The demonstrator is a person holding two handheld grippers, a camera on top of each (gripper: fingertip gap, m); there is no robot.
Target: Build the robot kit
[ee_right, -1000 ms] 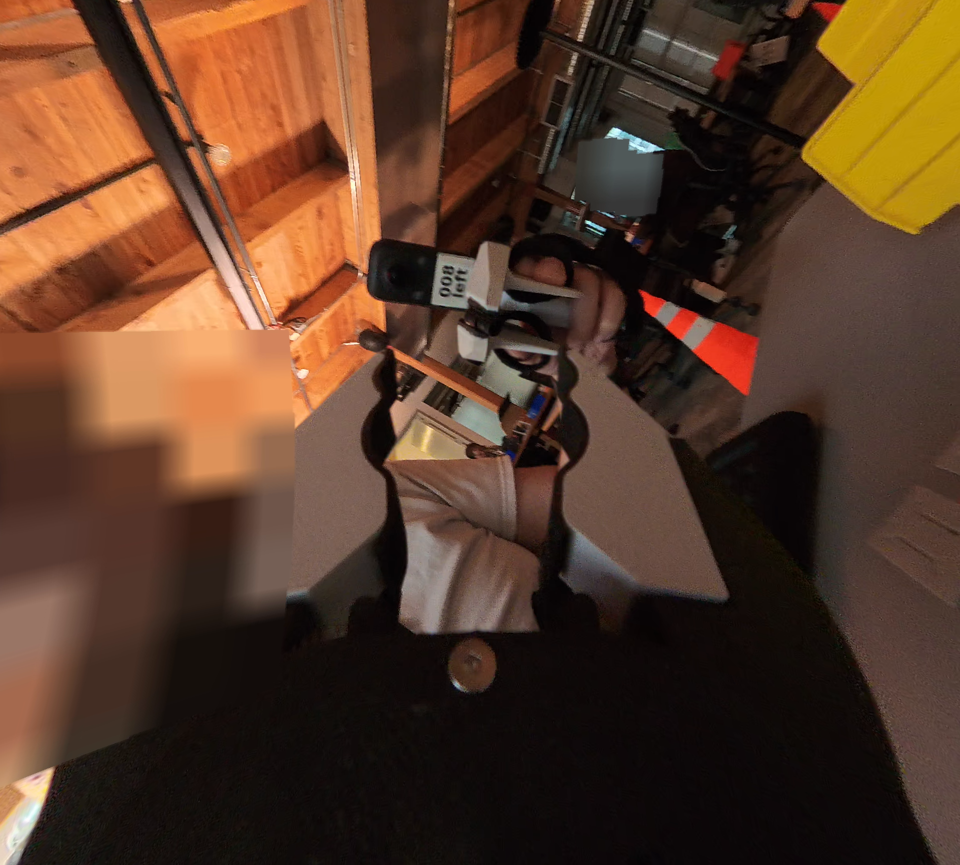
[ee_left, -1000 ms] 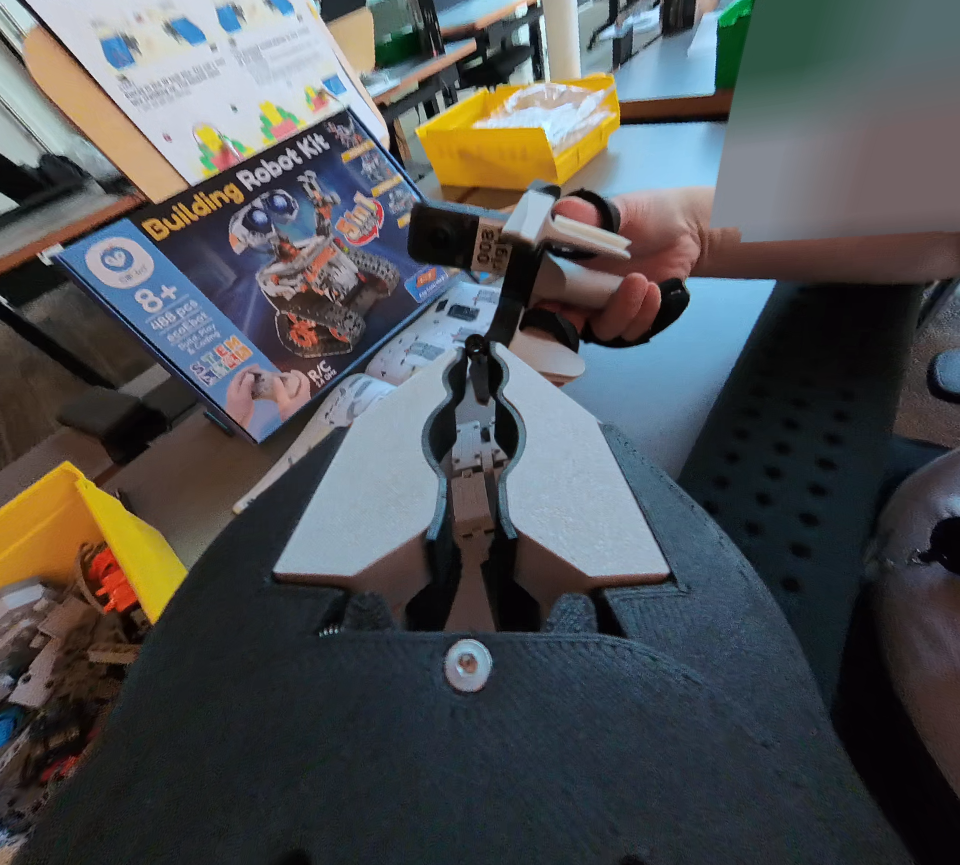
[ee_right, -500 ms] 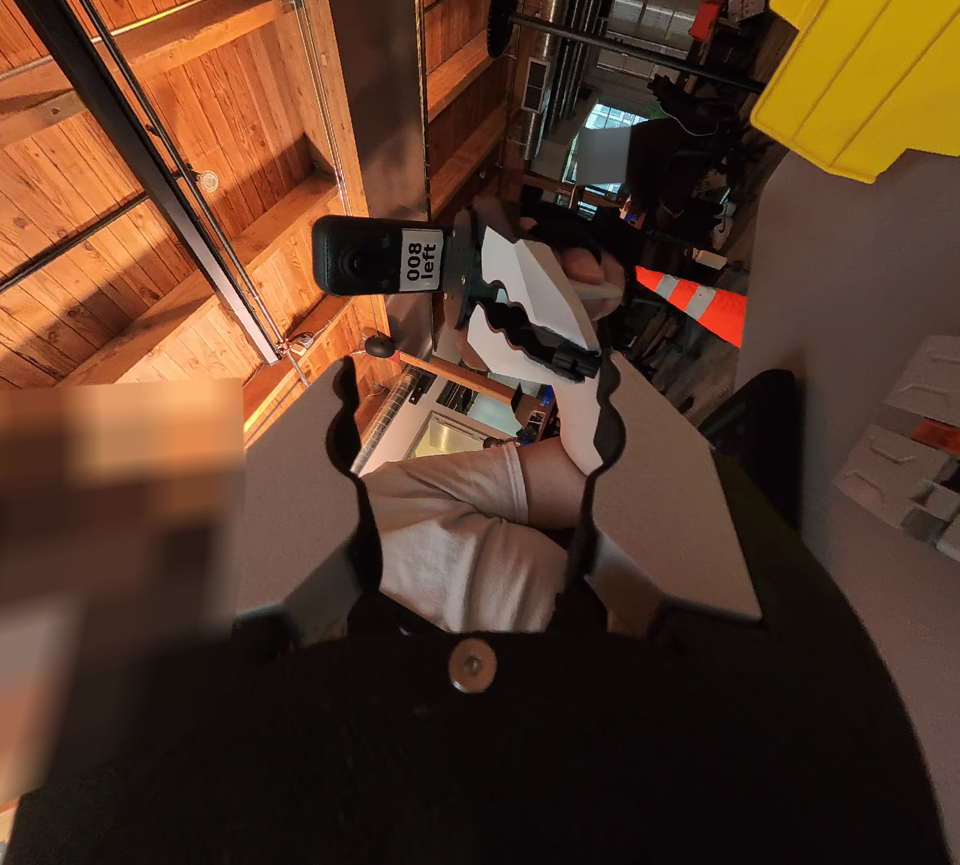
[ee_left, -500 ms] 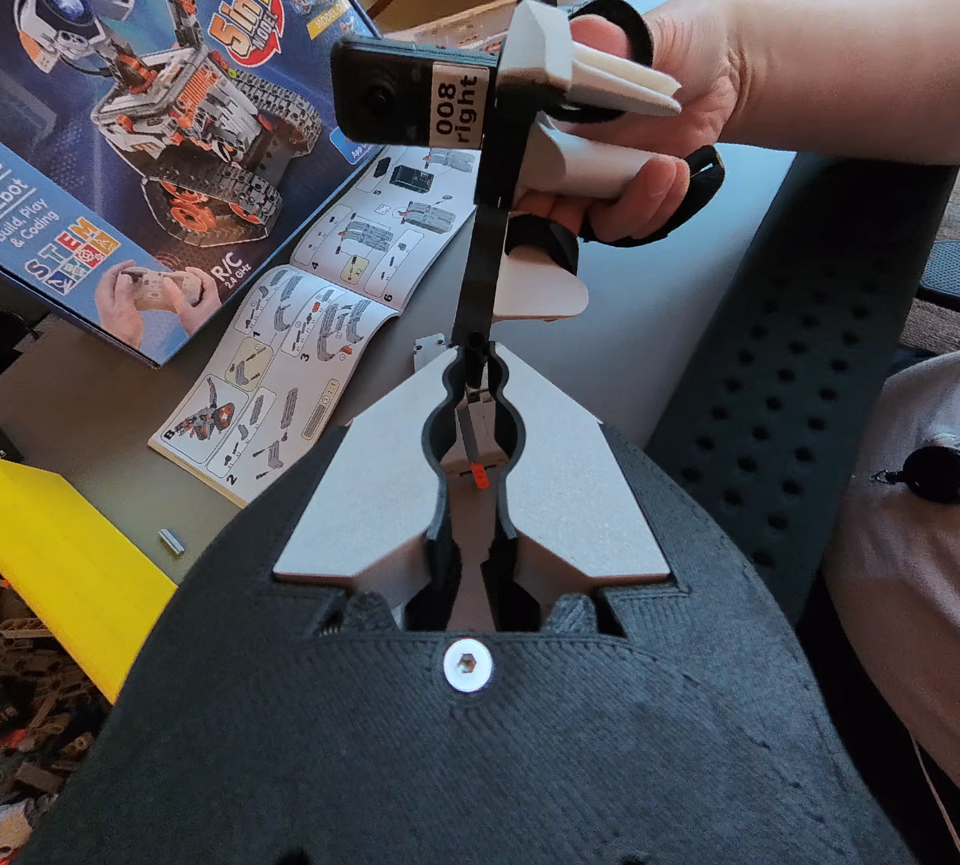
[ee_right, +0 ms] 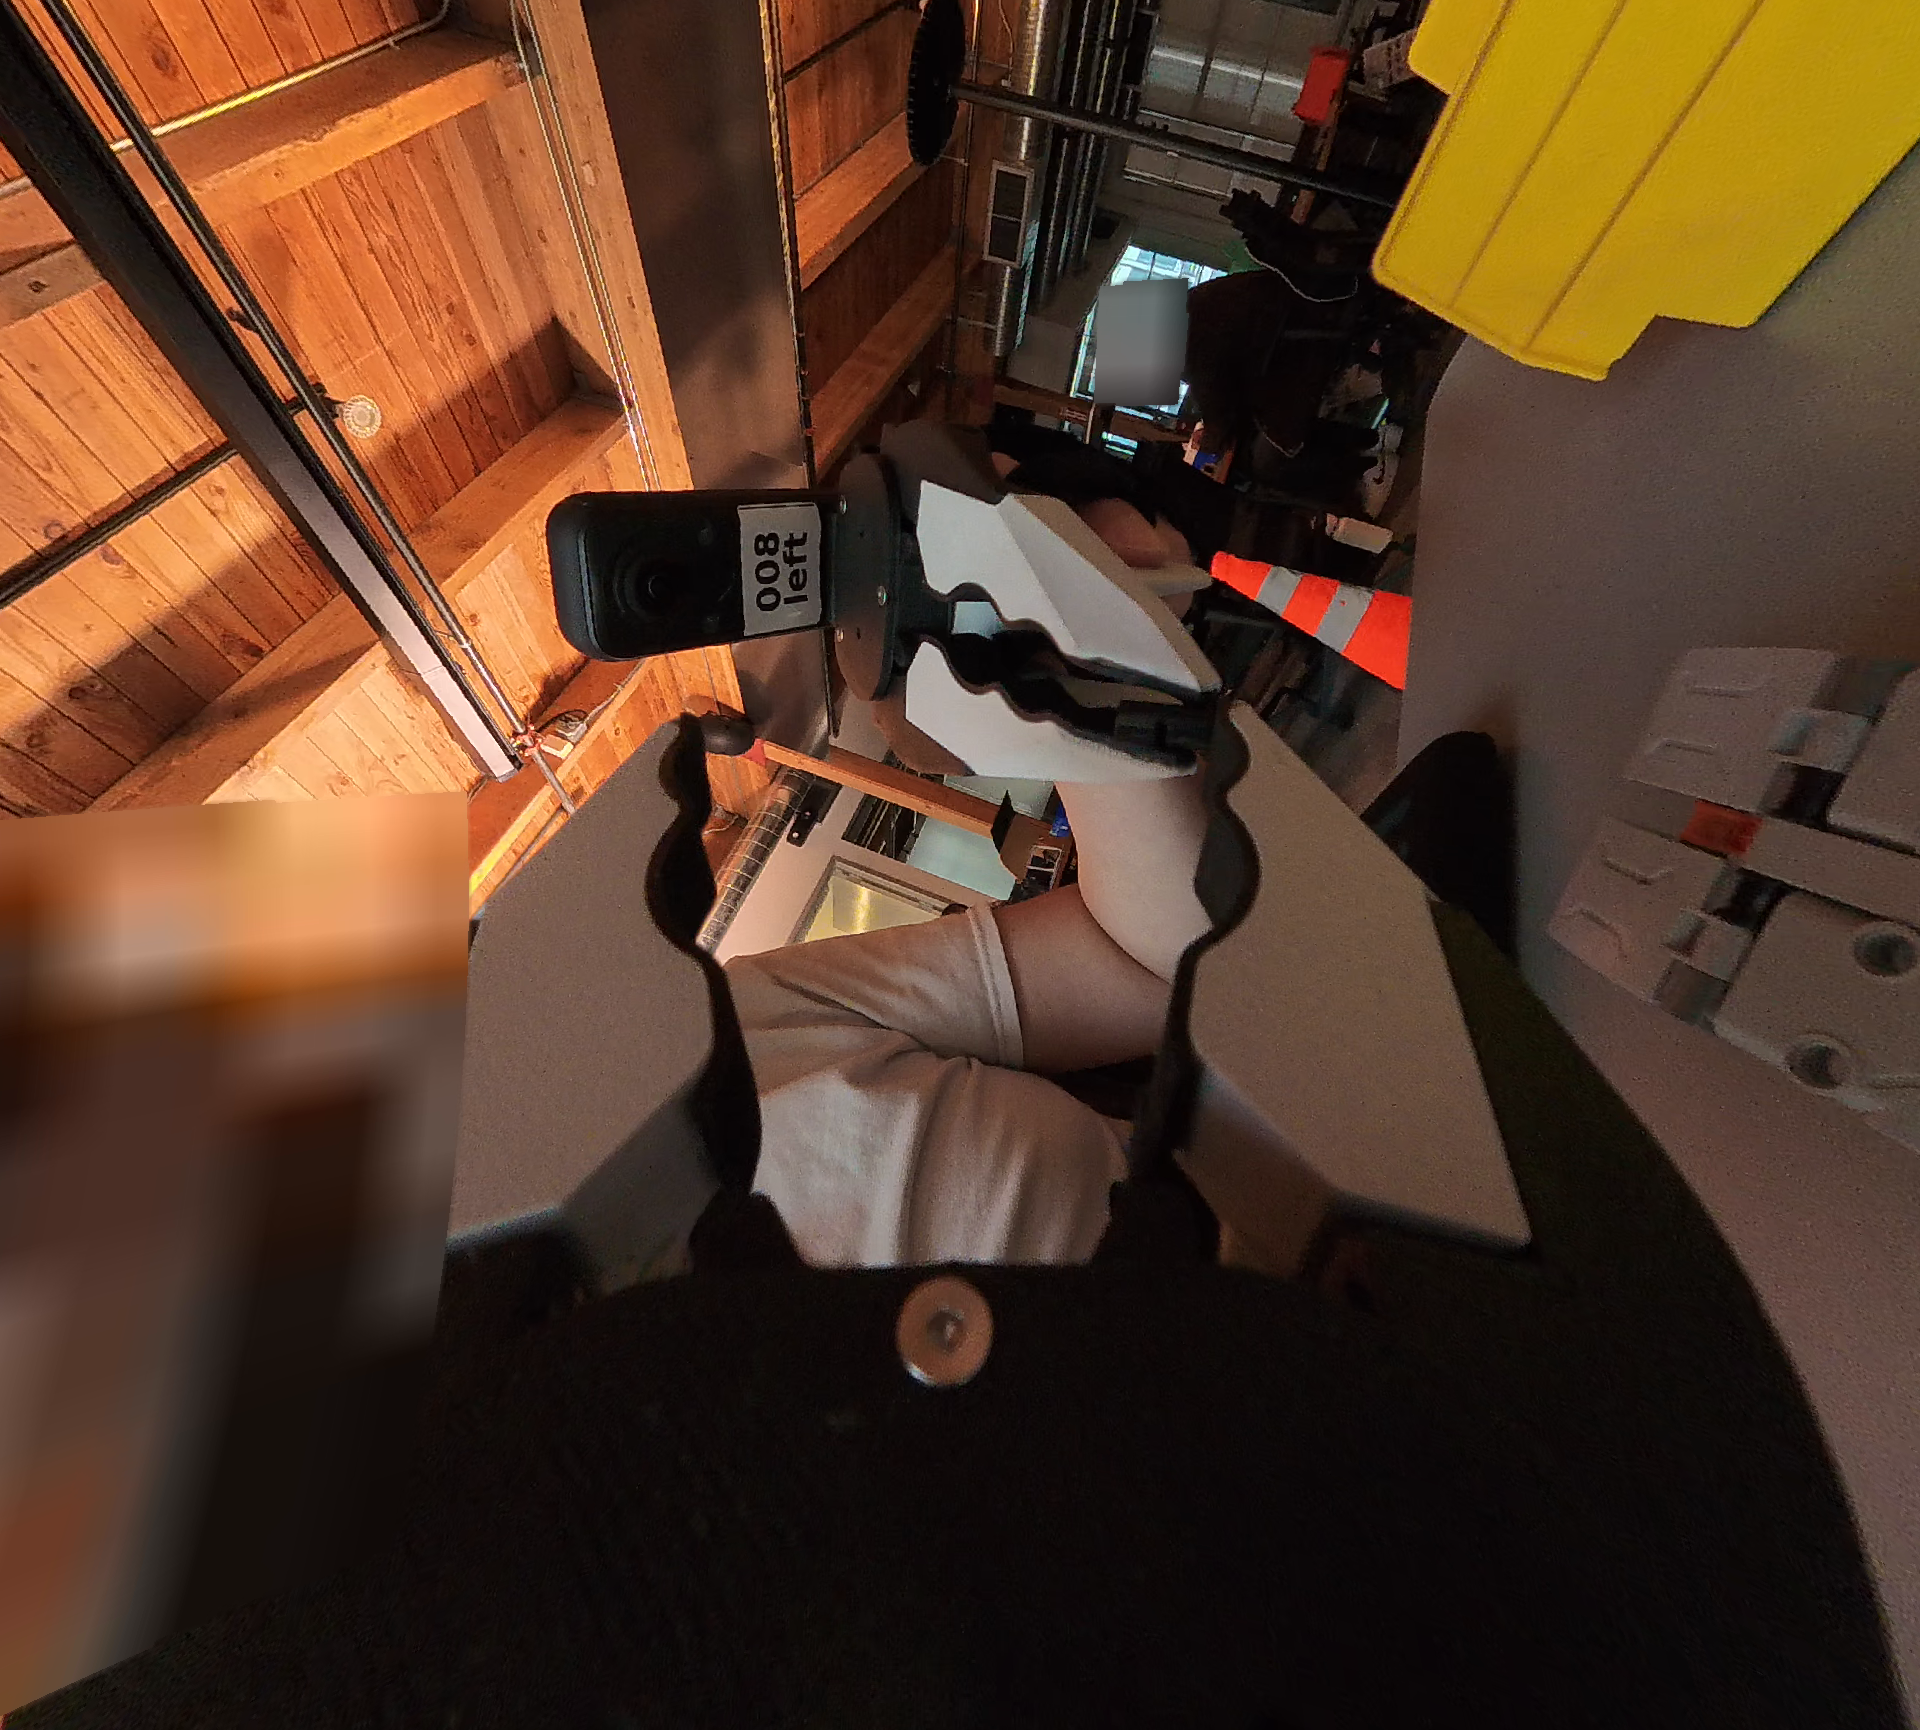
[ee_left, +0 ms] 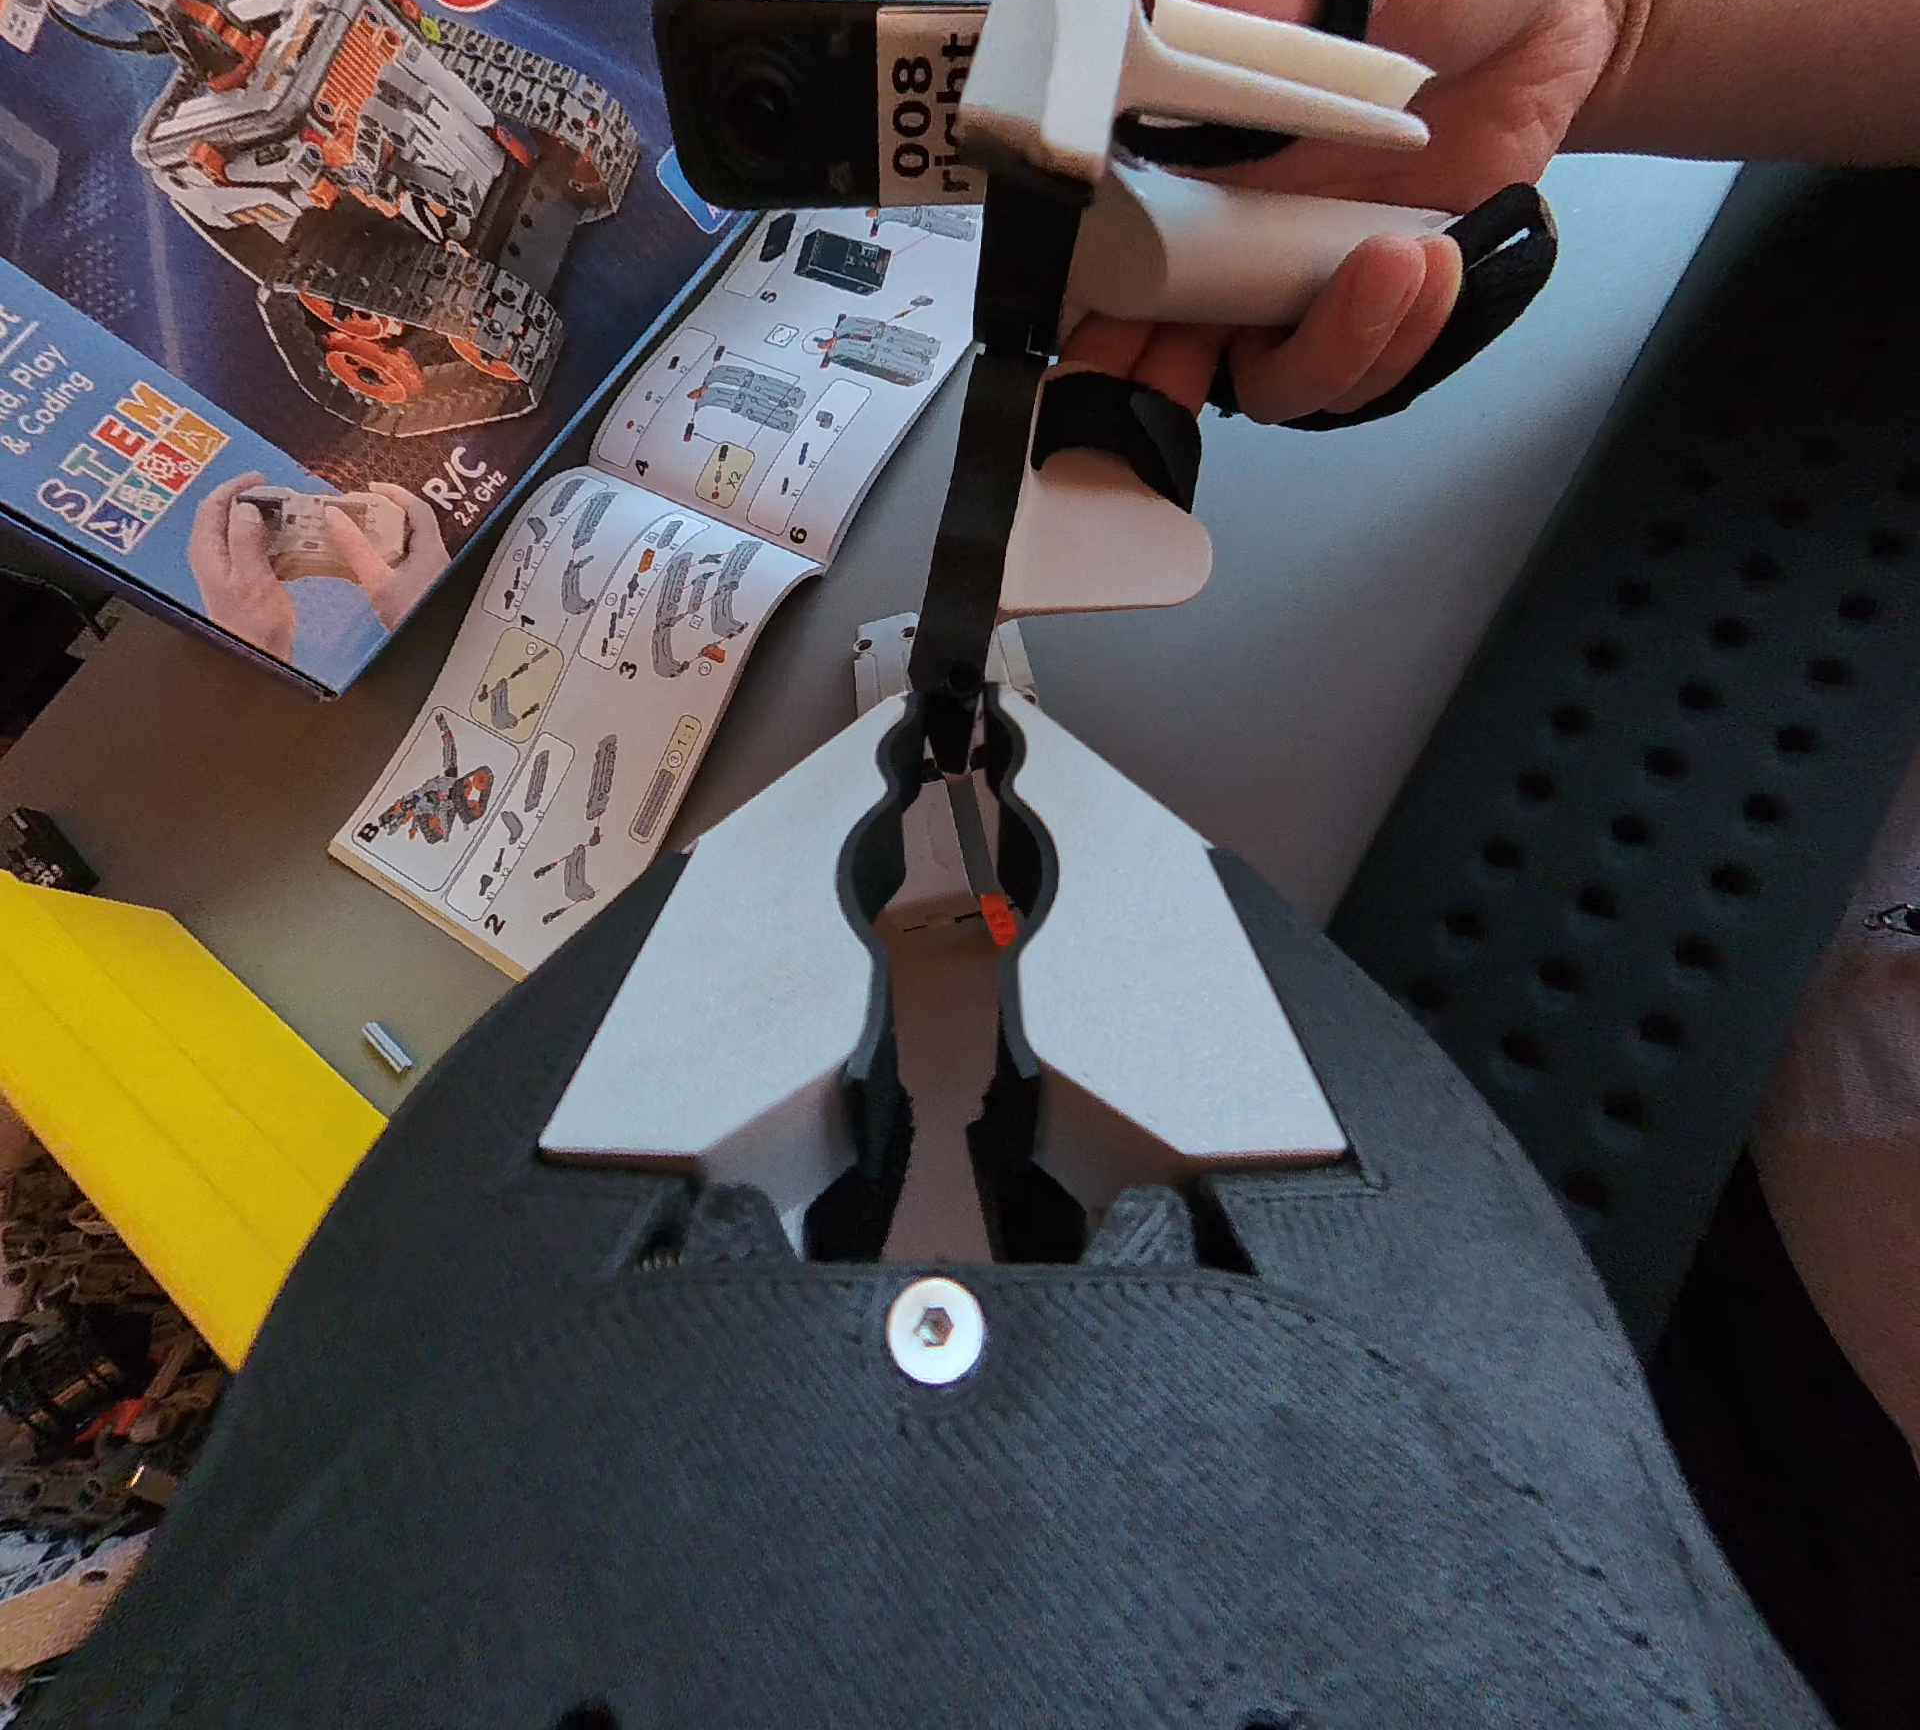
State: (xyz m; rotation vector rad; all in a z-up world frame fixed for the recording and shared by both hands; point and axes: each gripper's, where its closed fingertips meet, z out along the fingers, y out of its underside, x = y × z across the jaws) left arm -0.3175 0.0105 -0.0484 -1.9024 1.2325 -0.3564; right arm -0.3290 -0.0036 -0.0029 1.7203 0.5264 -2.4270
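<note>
My left gripper [ee_left: 945,724] is nearly shut and pinches a small black part [ee_right: 1153,726] at its tips. In the right wrist view the left gripper [ee_right: 1184,724] points right, its tips against my right gripper's right finger. My right gripper [ee_right: 951,745] is open wide and empty. In the left wrist view the right gripper [ee_left: 951,683] shows edge-on, held by a hand [ee_left: 1558,18], its tip meeting my left tips. A thin grey piece with an orange end [ee_left: 982,859] shows through the left gap; I cannot tell whether it is held.
A blue kit box [ee_left: 312,174] and an open instruction booklet [ee_left: 623,641] lie on the grey table [ee_left: 1299,693]. A yellow bin [ee_left: 156,1057] holds loose parts at the left. A black perforated surface [ee_left: 1662,745] is at the right. A grey built assembly [ee_right: 1766,849] sits near another yellow bin [ee_right: 1662,70].
The left view has tilted down toward the table and drawn closer to the right gripper. The right gripper has opened wider, and the left gripper's tips have moved against its right finger.
</note>
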